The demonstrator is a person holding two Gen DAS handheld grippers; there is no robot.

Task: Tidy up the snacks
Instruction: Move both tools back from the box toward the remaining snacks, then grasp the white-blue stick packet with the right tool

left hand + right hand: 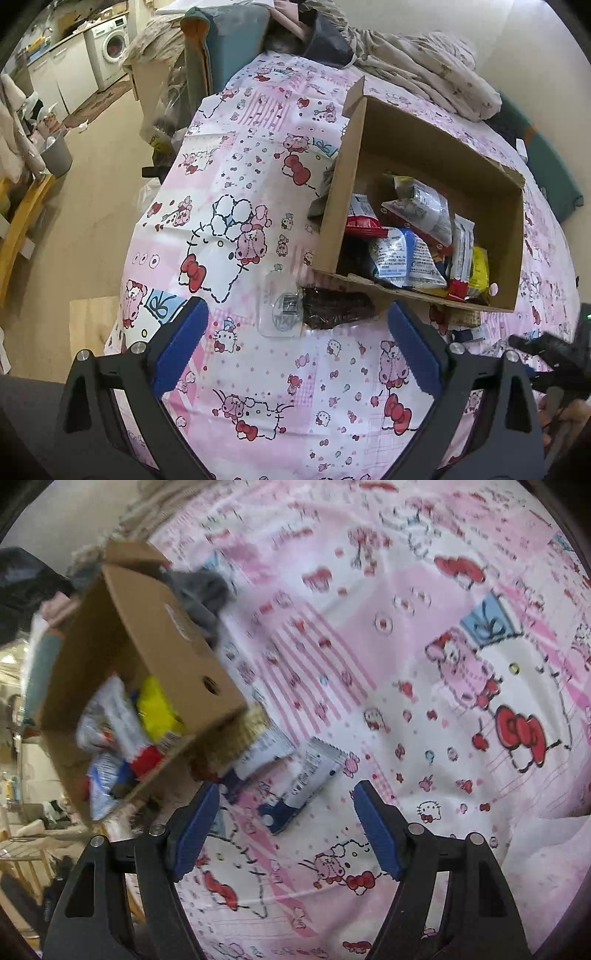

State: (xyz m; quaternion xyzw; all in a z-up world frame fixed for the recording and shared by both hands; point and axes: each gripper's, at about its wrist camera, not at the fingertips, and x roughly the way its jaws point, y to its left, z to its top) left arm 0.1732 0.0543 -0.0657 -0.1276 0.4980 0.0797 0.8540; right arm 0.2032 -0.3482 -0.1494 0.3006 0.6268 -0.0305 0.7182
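Note:
An open cardboard box (pixel 347 177) holding several snack packets stands on the pink cartoon-print sheet (pixel 258 369). In front of it lies a clear packet of dark snack (pixel 317 308). My left gripper (pixel 297 332) hovers open just short of that packet, nothing between its blue pads. In the blurred right wrist view the same box (pixel 147 635) is at the left, and a white and blue packet (pixel 306 786) lies on the sheet (pixel 424 701) beside other packets (pixel 258 753) near the box's corner. My right gripper (pixel 286 805) is open above the white and blue packet, pads apart from it.
Crumpled bedding (pixel 424 70) and a dark cushion (pixel 229 40) pile up beyond the box. The bed's edge drops to a beige floor (pixel 92 221) on the left, with a washing machine (pixel 110 48) and a grey bin (pixel 55 155) farther off. A grey cloth (pixel 203 590) lies behind the box.

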